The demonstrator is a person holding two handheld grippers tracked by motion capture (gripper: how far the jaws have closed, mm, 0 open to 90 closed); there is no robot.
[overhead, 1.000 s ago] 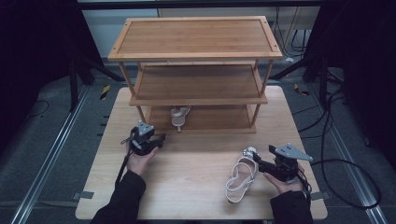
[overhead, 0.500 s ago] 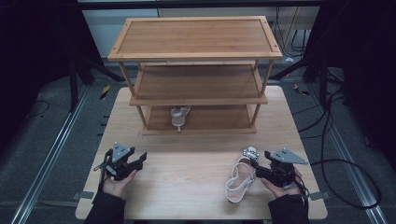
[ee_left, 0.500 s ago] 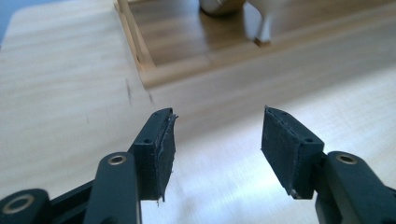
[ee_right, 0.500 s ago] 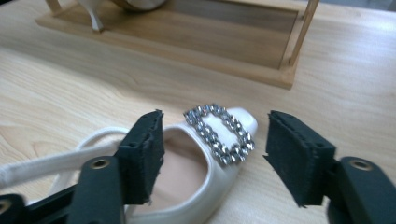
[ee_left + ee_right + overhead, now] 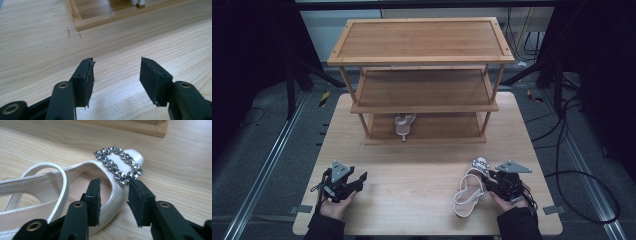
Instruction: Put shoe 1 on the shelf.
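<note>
at the left of the high view, my left gripper (image 5: 360,178) sat low over the near left part of the pale wooden table (image 5: 412,170), held in a hand (image 5: 333,206) that entered from the bottom edge. in the left gripper view its two black jaws stood moderately apart, with bare tabletop between the pads (image 5: 86,81) and nothing held.

beyond that gripper, toward the middle of the table, stood the three-tier wooden shoe rack (image 5: 422,60). a white high-heeled sandal (image 5: 404,125) rested on the rack's lowest shelf, left of centre, with its heel at the shelf's front edge. the corner of the rack's base (image 5: 82,21) appeared at the top of the left gripper view, well apart from the jaws.

on the near right part of the table lay the second shoe, a glossy white slingback sandal with a rectangular rhinestone buckle (image 5: 469,190), flat on its sole, toe pointing toward the rack and straps toward the near edge.

at the right, my right gripper (image 5: 486,181) met this sandal at its right side, just behind the buckle (image 5: 118,165). in the right gripper view one jaw sat inside the shoe and the other outside it, so the side wall (image 5: 117,195) stood between the pads. the jaws had just been closing. a narrow gap remained at the outer pad (image 5: 137,202), so i could not confirm a firm grip.
</note>
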